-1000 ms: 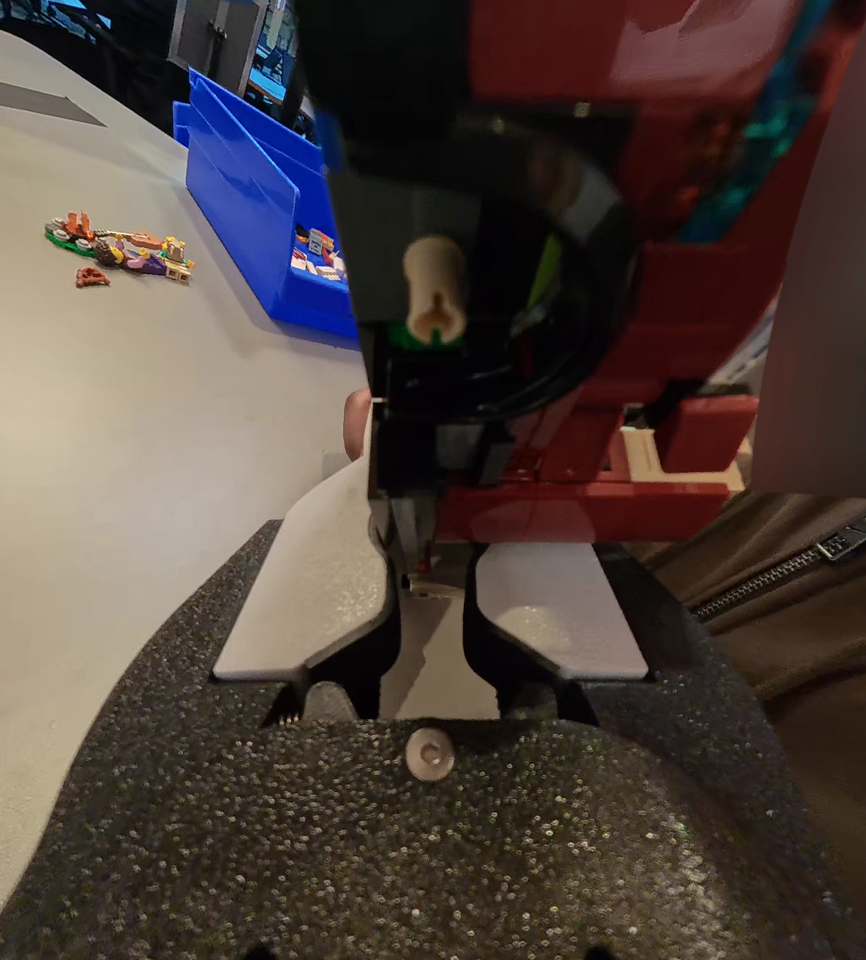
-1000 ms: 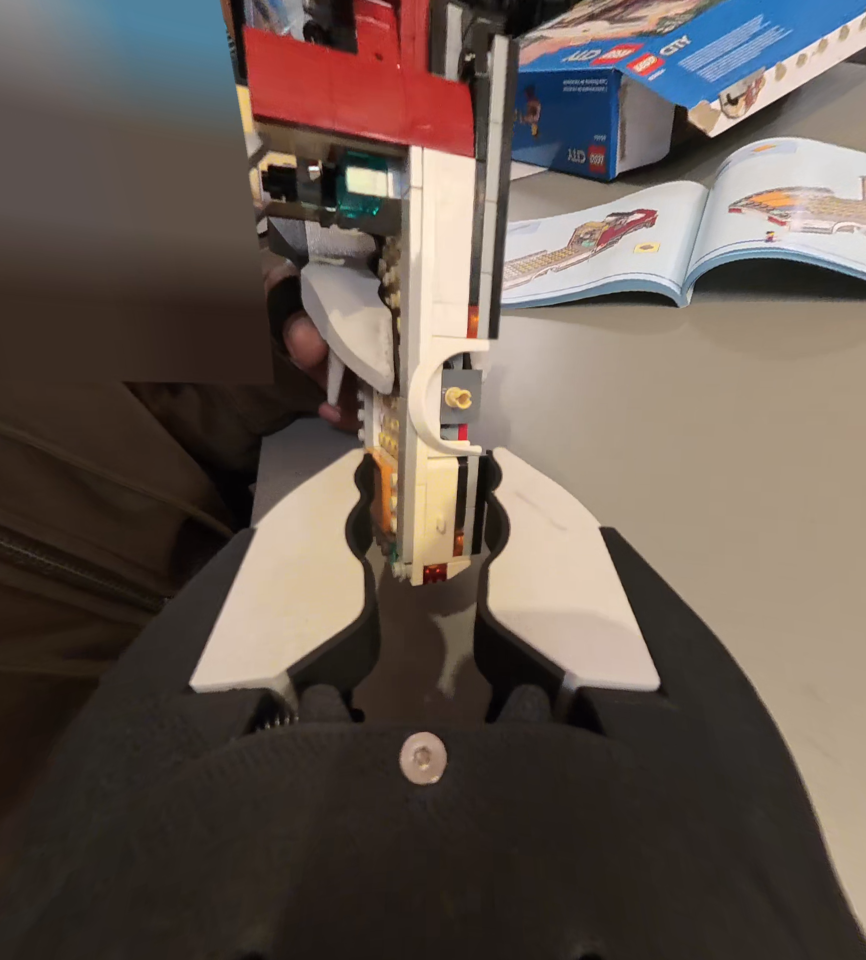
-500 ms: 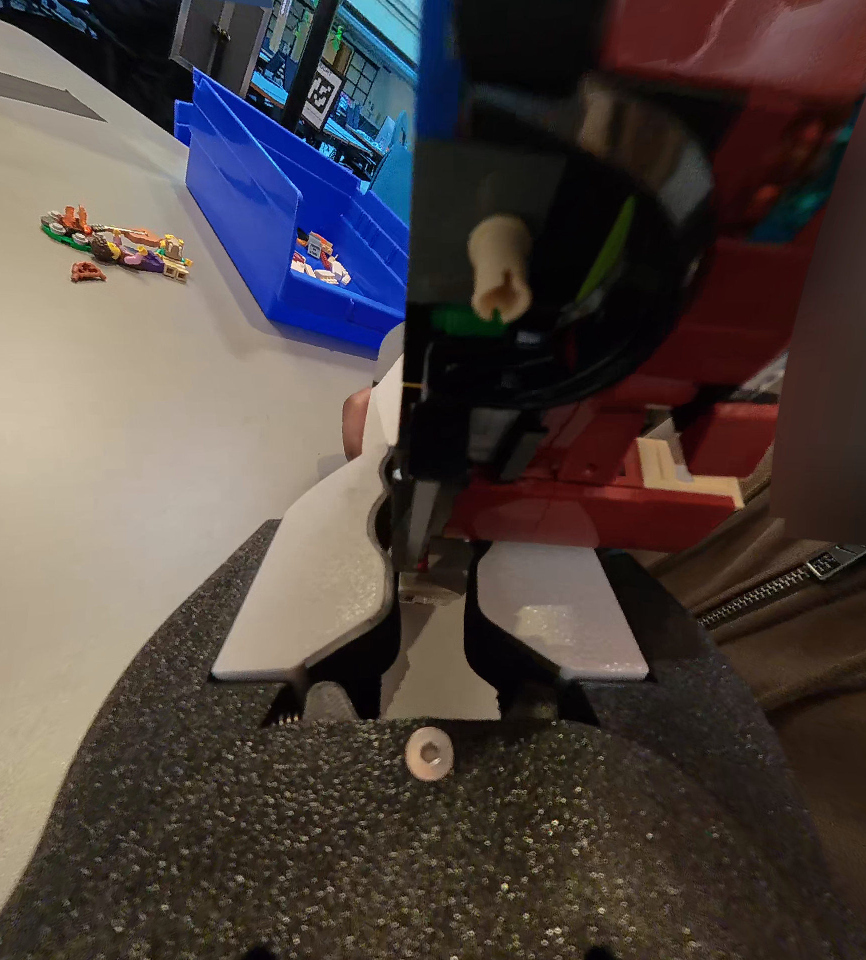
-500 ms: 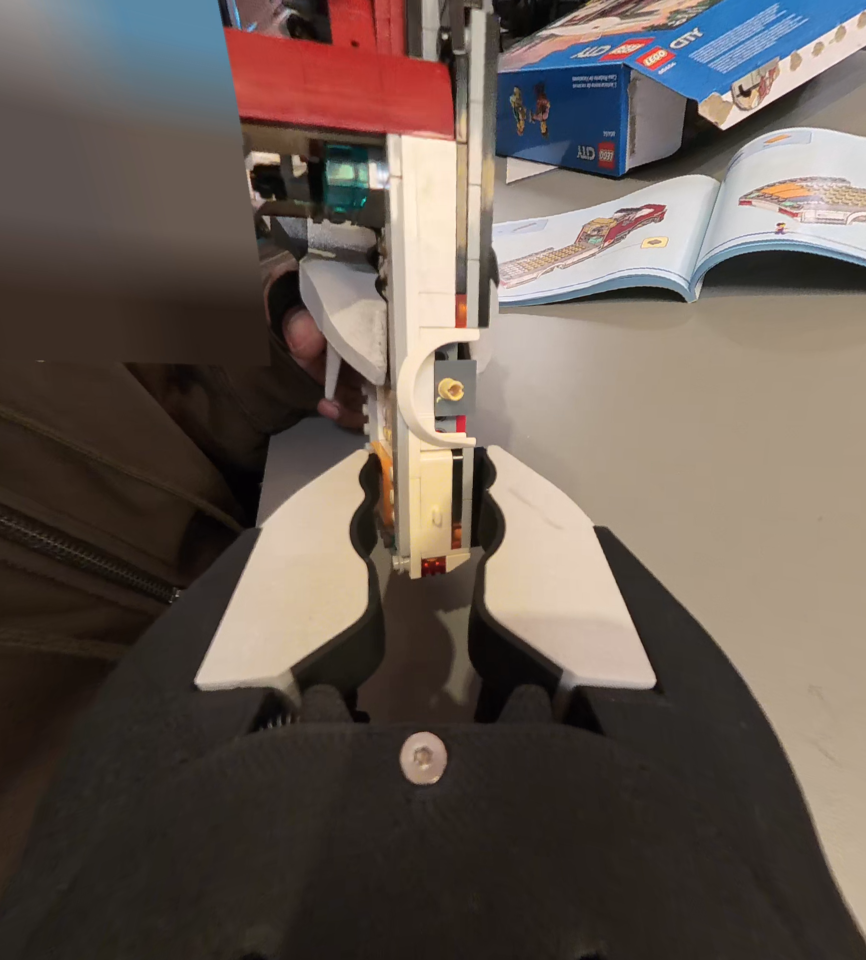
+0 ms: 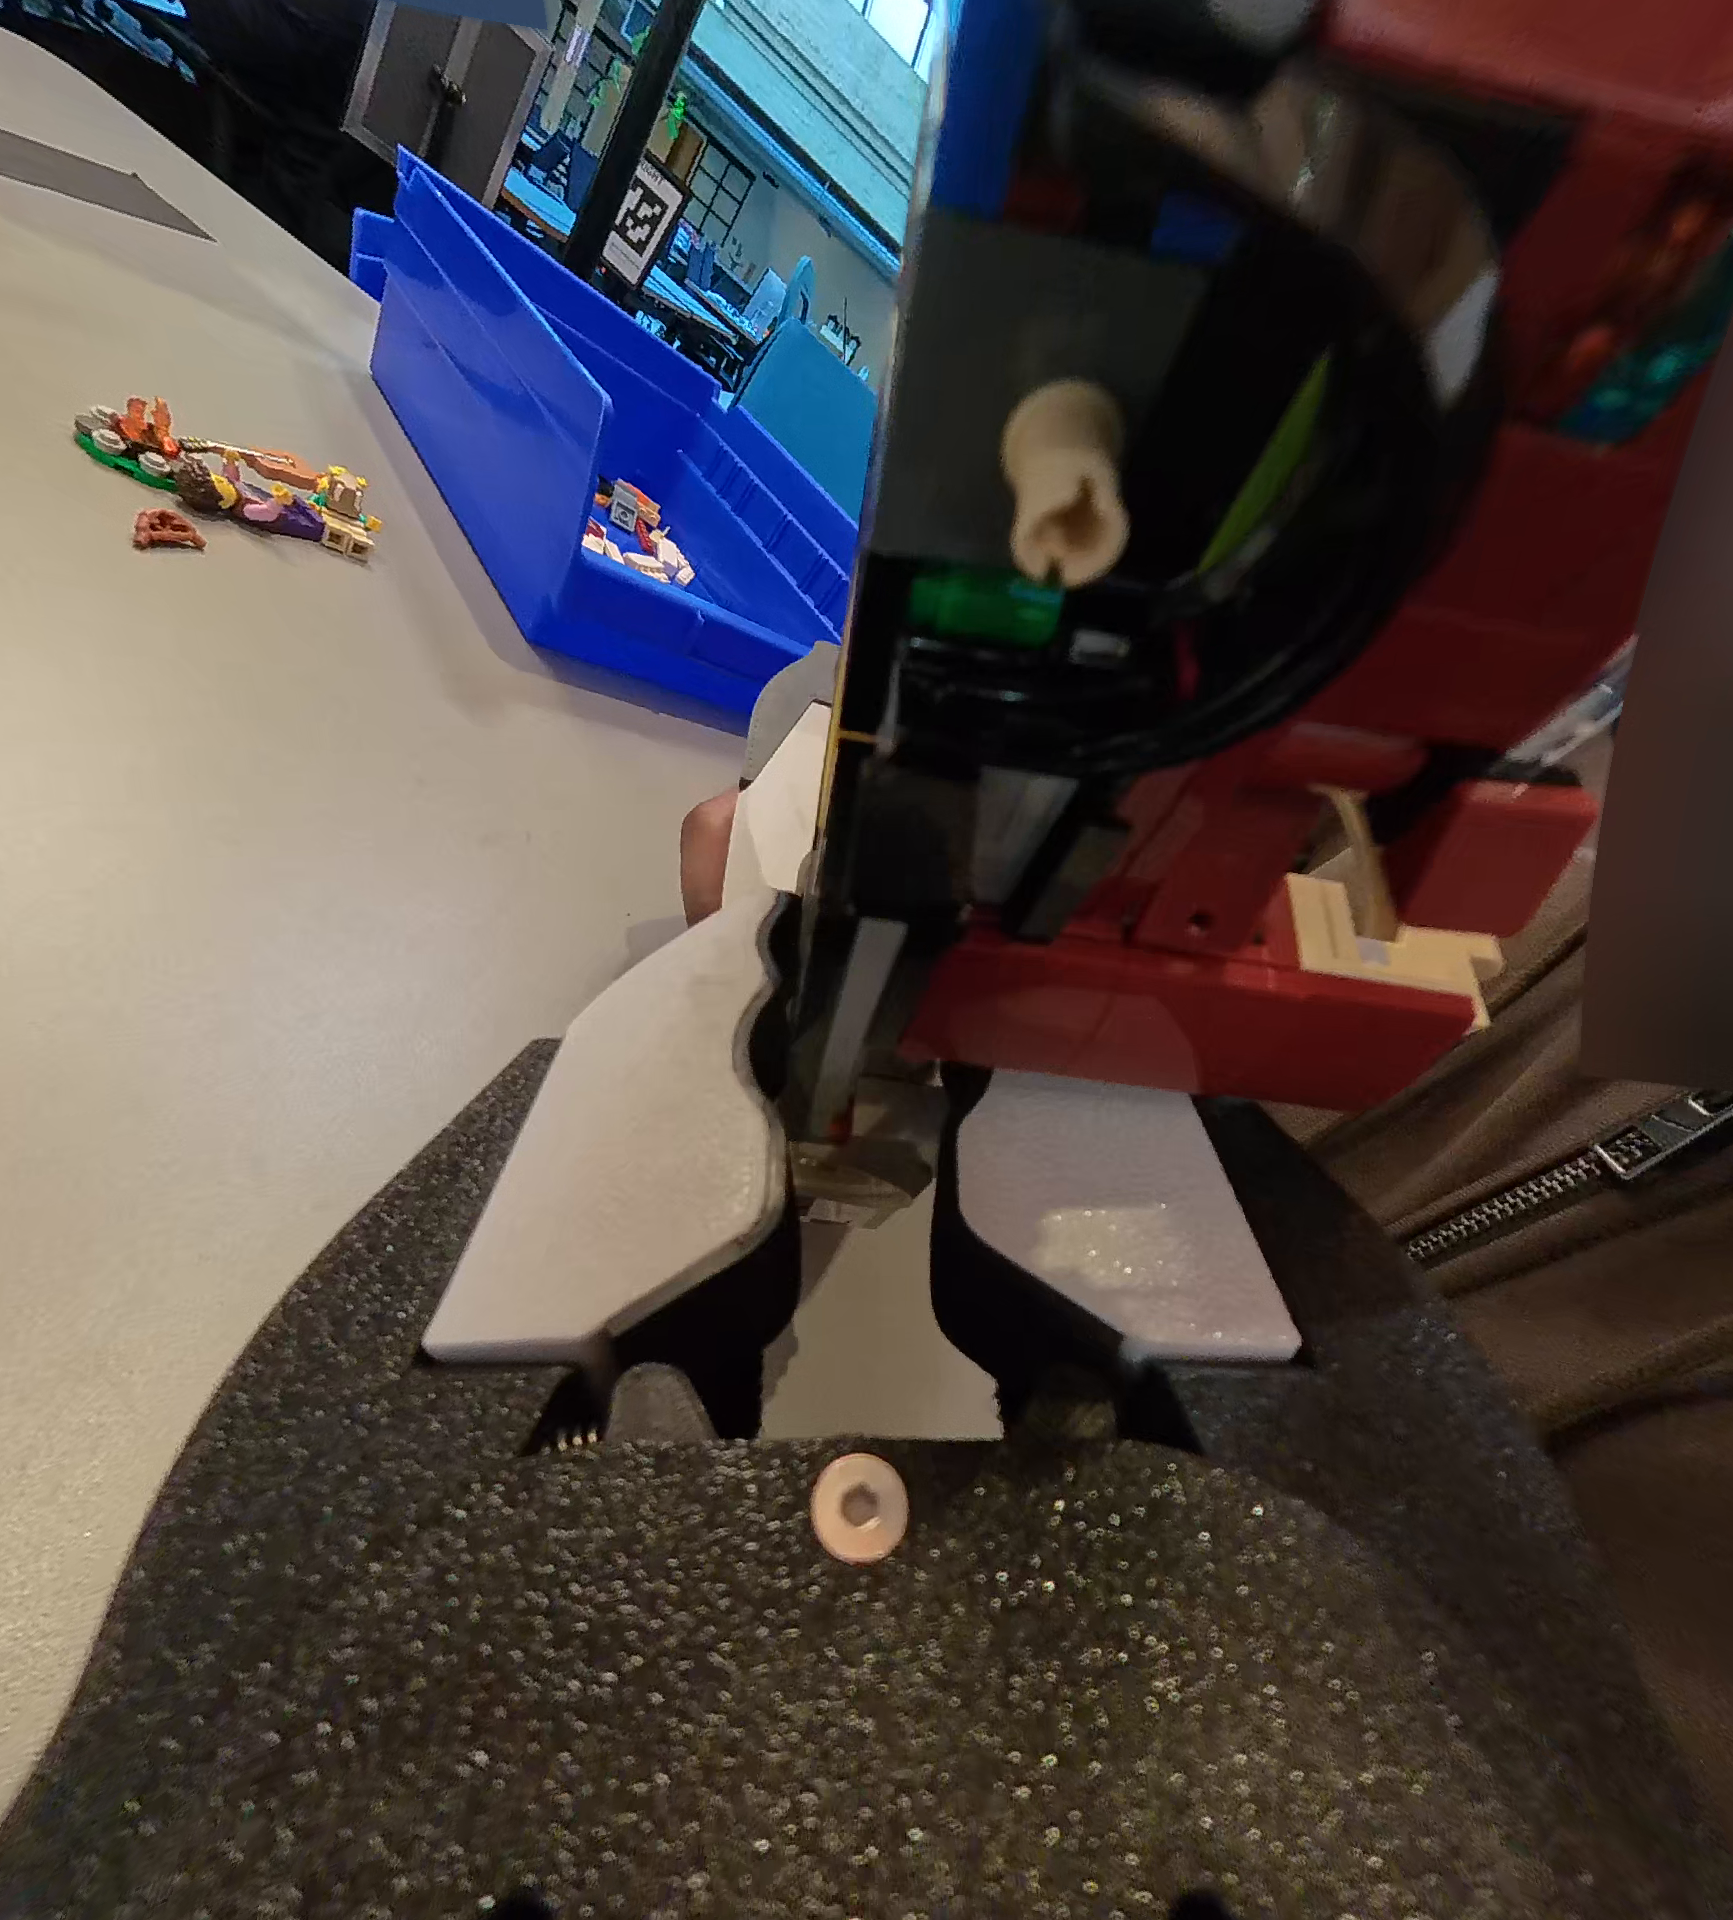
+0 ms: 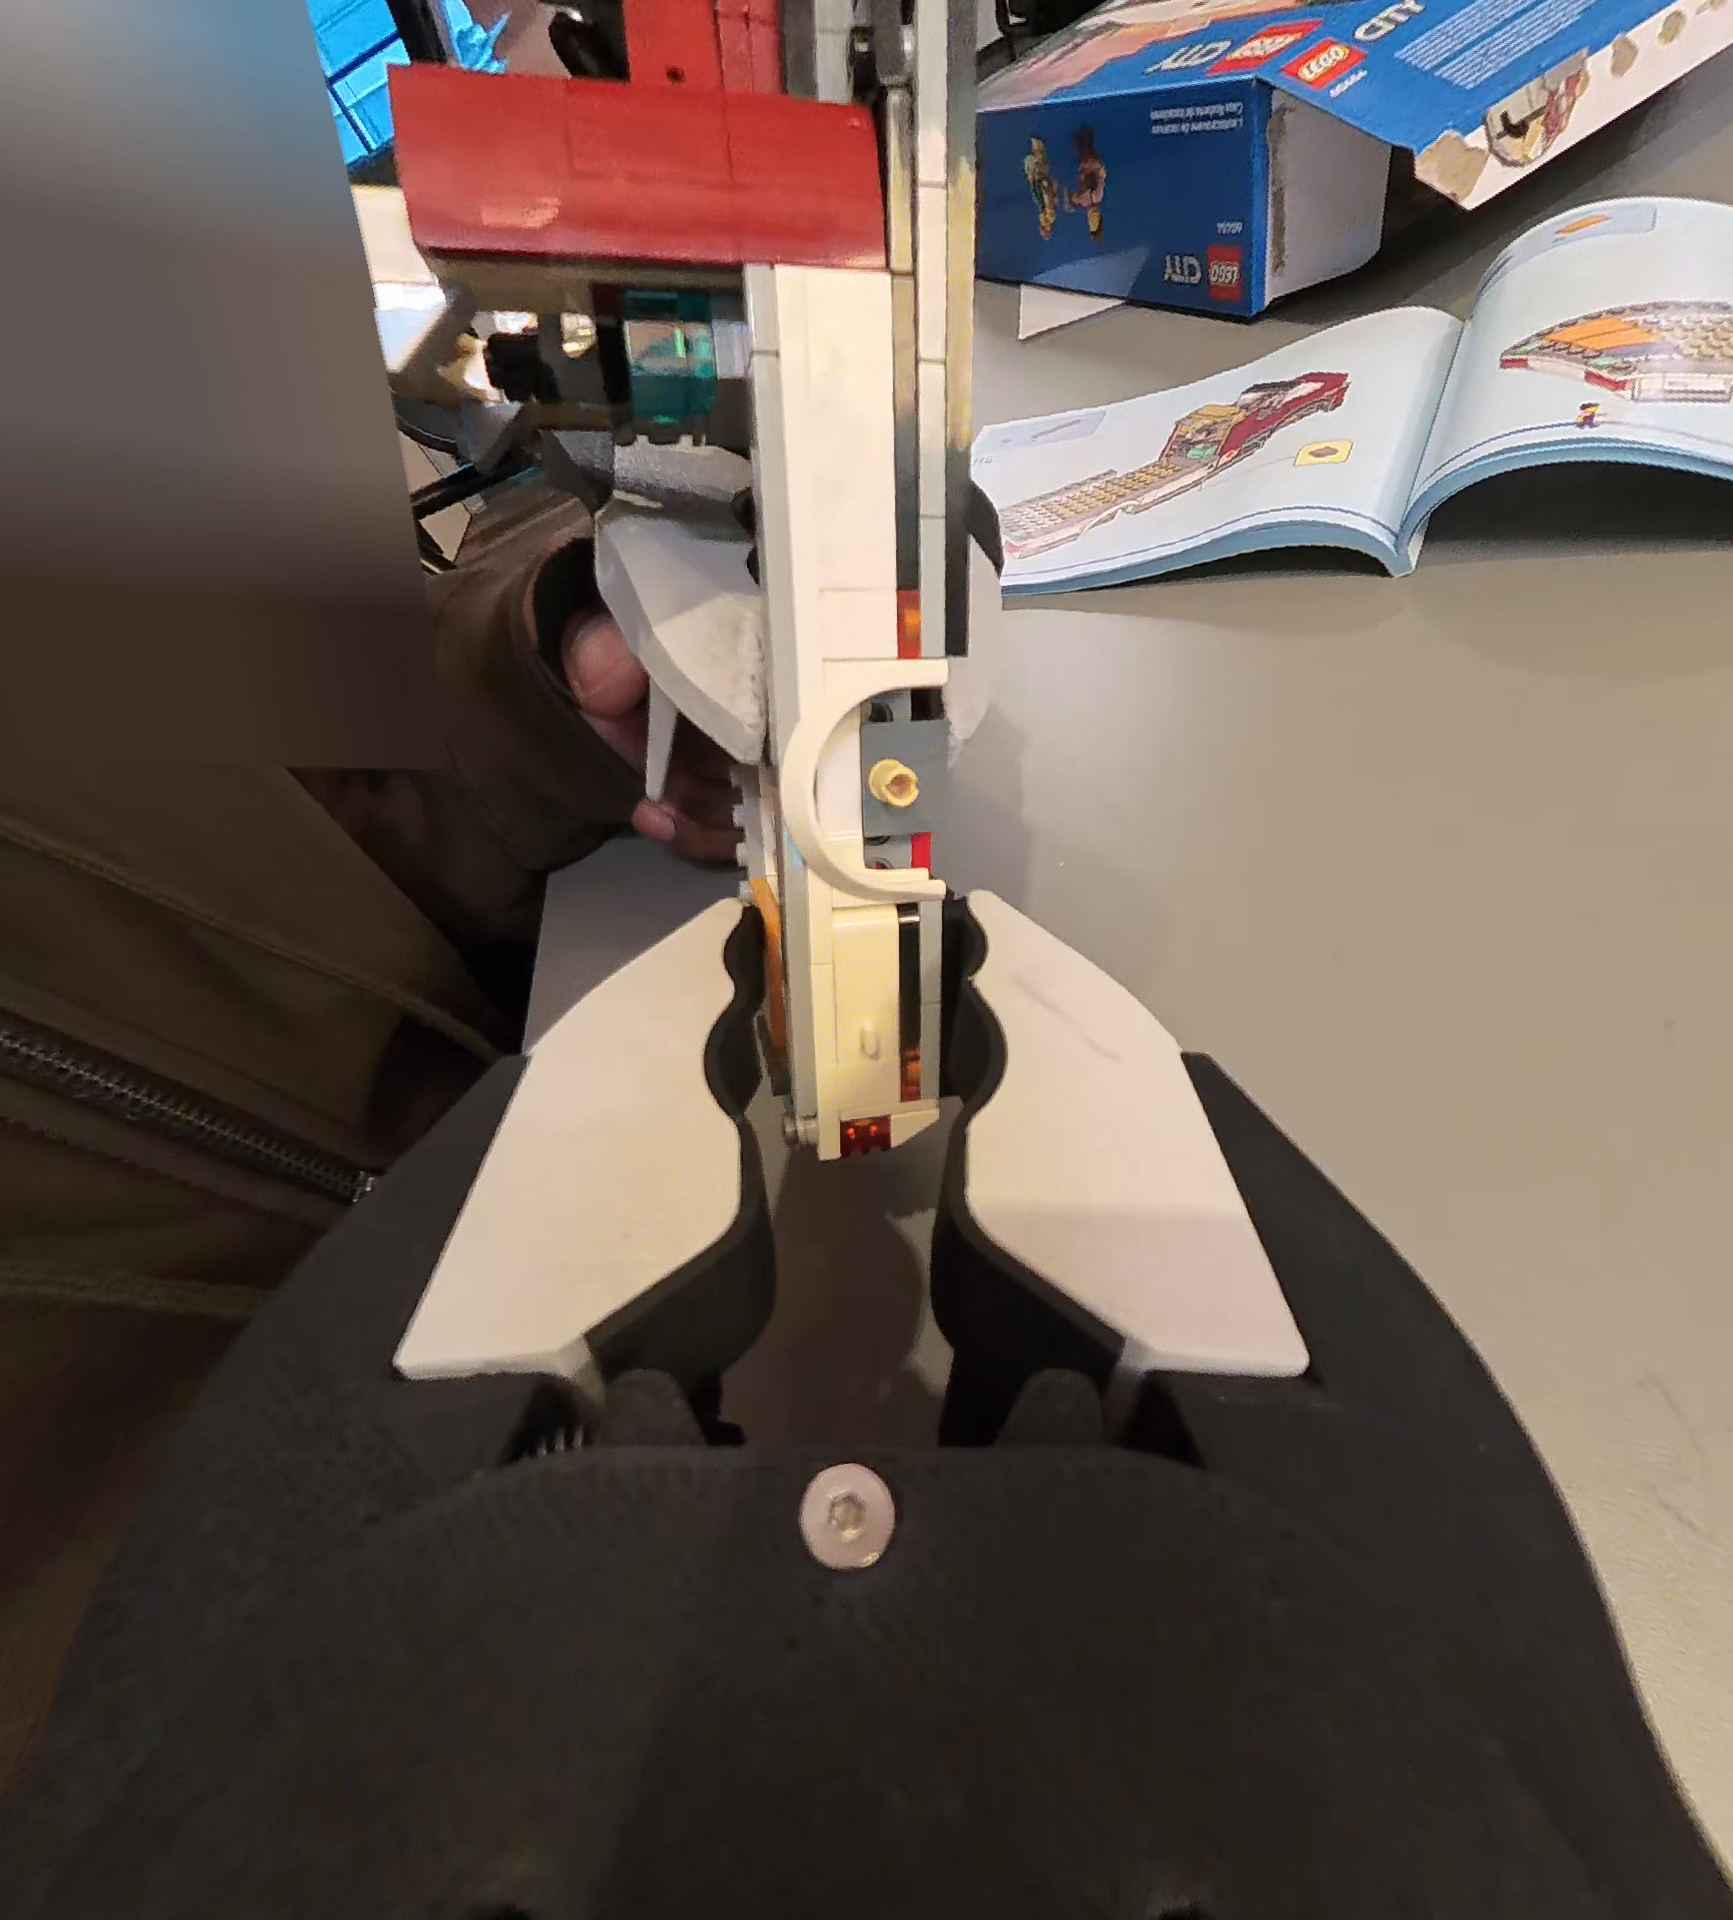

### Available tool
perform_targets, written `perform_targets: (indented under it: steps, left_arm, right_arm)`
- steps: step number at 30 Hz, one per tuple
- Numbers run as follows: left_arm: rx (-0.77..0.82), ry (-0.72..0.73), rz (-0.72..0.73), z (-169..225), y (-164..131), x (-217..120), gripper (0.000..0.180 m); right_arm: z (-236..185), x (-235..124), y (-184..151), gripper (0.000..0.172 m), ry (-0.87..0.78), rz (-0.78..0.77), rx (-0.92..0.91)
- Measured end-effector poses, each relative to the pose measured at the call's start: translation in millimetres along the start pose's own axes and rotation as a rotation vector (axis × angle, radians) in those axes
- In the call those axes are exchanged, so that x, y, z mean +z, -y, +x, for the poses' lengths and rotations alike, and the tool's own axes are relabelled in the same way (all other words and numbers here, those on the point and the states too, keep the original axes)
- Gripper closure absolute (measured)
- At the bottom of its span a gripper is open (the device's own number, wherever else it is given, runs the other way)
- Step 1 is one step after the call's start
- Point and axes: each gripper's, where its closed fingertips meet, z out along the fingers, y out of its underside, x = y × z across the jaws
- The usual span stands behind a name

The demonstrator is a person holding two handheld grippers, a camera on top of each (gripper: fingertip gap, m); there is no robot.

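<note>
You have a brick-built toy vehicle (image 6: 846, 582), white, red and black, standing on end above the bench (image 6: 1361, 935), clamped at both ends, wheel pin (image 6: 893, 781) bare.

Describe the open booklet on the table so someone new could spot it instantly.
In the right wrist view, look past the brick model clamped in the right gripper's jaws to the grey table. The booklet lies open just right of the model, in front of the blue box. Unlike the box, it is flat, pale blue, with building pictures on its pages.
</note>
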Motion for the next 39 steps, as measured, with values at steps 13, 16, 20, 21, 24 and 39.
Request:
perform_targets:
  steps: [13, 16, 20, 21, 24, 39]
  left_arm:
    - [-0.01, 0.055, 0.212, -9.8, 24.3, -16.4, 0.157]
    - [-0.037, 0.057, 0.326, -11.4, 35.4, -26.2, 0.159]
    - [-0.09, 0.025, 0.488, -10.7, 48.1, -37.6, 0.156]
    - [-0.1, 0.012, 0.52, -9.7, 49.9, -40.0, 0.156]
    - [-0.108, -0.043, 0.606, -2.8, 54.9, -45.7, 0.157]
    - [-0.061, -0.086, 0.617, 9.1, 54.1, -42.7, 0.157]
  right_arm:
    - [9.2, -17.2, 21.8, 0.126, -0.091, 0.16, 0.056]
    - [11.6, -22.7, 26.1, 0.124, -0.112, 0.228, 0.112]
    - [5.2, -20.8, 35.6, 0.127, -0.089, 0.338, 0.175]
    - [3.4, -20.1, 38.3, 0.128, -0.085, 0.363, 0.182]
    - [-1.6, -20.9, 49.0, 0.131, -0.079, 0.449, 0.185]
    - [-7.8, -18.9, 56.4, 0.146, -0.134, 0.504, 0.104]
